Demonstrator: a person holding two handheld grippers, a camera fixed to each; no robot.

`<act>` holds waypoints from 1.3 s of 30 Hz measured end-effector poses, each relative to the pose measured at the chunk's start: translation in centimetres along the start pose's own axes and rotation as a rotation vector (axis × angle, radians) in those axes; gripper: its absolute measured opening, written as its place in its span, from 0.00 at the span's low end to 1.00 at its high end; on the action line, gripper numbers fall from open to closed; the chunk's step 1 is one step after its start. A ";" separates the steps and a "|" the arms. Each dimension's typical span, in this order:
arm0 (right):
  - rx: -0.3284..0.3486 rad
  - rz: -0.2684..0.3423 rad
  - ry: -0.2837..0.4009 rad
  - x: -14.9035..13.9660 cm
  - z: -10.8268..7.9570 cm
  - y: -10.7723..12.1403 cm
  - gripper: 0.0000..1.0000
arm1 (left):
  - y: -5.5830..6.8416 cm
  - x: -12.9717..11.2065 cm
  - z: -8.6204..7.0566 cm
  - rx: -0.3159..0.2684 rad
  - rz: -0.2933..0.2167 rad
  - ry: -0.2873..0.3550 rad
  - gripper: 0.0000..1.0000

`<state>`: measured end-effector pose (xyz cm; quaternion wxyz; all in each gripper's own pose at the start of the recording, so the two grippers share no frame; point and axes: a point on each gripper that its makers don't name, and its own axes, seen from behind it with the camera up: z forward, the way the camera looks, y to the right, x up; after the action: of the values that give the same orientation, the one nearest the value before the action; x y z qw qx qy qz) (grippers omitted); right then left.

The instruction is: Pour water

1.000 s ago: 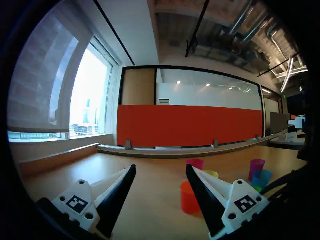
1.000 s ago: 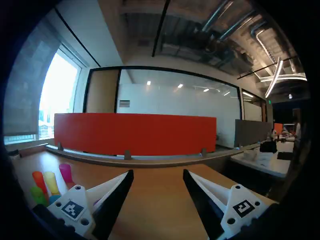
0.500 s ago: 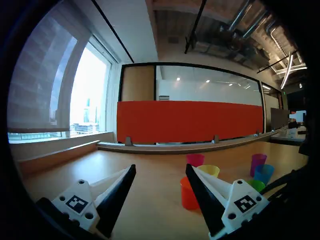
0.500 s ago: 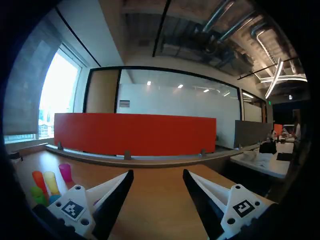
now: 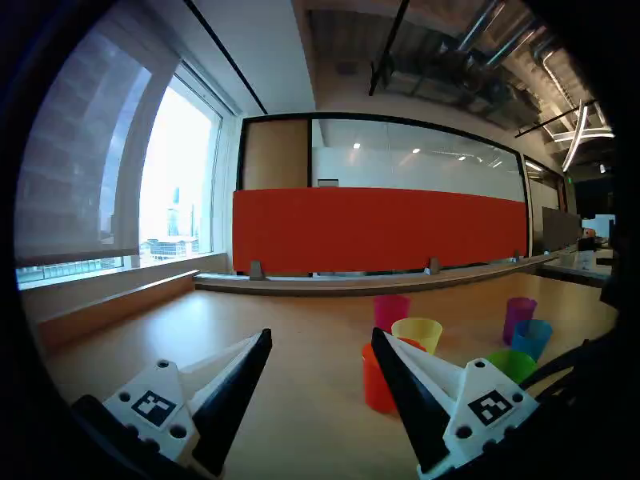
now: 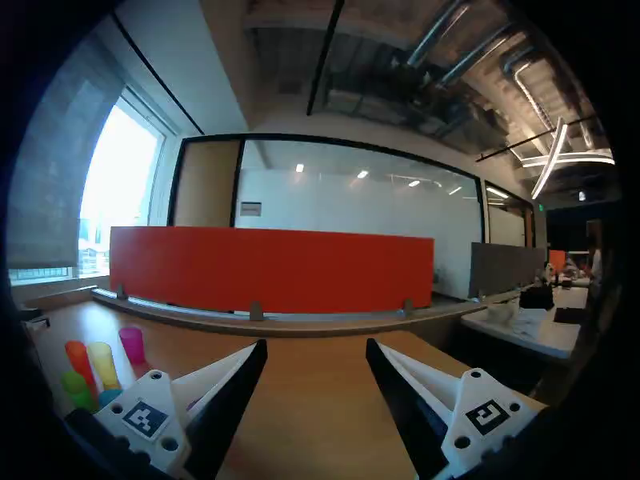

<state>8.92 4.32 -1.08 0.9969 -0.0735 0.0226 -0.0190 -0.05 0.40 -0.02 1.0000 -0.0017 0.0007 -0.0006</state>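
- Since a second ago, your left gripper [image 5: 320, 340] is tipping its view downward: the cups are sitting higher and fuller in the left gripper view, while the right gripper view is barely changing.
- You are holding the left gripper's fingers wide apart with nothing between them. The right gripper [image 6: 314, 348] is likewise spread and empty.
- You are facing a cluster of plastic cups on the wooden table [image 5: 304, 416]: orange cup [image 5: 373, 384] nearest and partly behind your right-hand finger, yellow cup [image 5: 417, 334] just beyond it, pink cup [image 5: 390, 310] farther back, with the purple cup [image 5: 520, 318], blue cup [image 5: 532, 338] and green cup [image 5: 512, 364] off to the side.
- You are not seeing any water, so I cannot tell which cup is holding it.
- You are probably dealing with thin, light, smooth-walled cups that flex and slip under pressure. Aim for the middle of the wall, squeeze gently, and keep it upright until you are over the receiving cup.
- You are working close to neighbours, so the nearby cups look easy to knock.
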 end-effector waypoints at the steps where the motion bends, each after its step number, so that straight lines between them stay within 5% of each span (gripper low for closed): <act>1: -0.001 0.000 0.000 0.0 0.0 0.1 0.96 | 0.0 -0.1 0.0 0.000 0.000 0.000 0.92; 23: 0.024 -0.037 0.042 -0.1 -0.5 -0.9 0.96 | 0.1 -0.4 0.2 -0.004 0.002 -0.002 0.92; 39: 0.070 0.000 0.069 -1.5 -0.5 -2.2 0.98 | 0.1 -0.3 0.2 -0.004 0.002 -0.002 0.92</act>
<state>7.31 2.12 -1.14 0.9975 -0.0377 0.0561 -0.0225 -0.32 0.49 0.19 1.0000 -0.0038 -0.0005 0.0003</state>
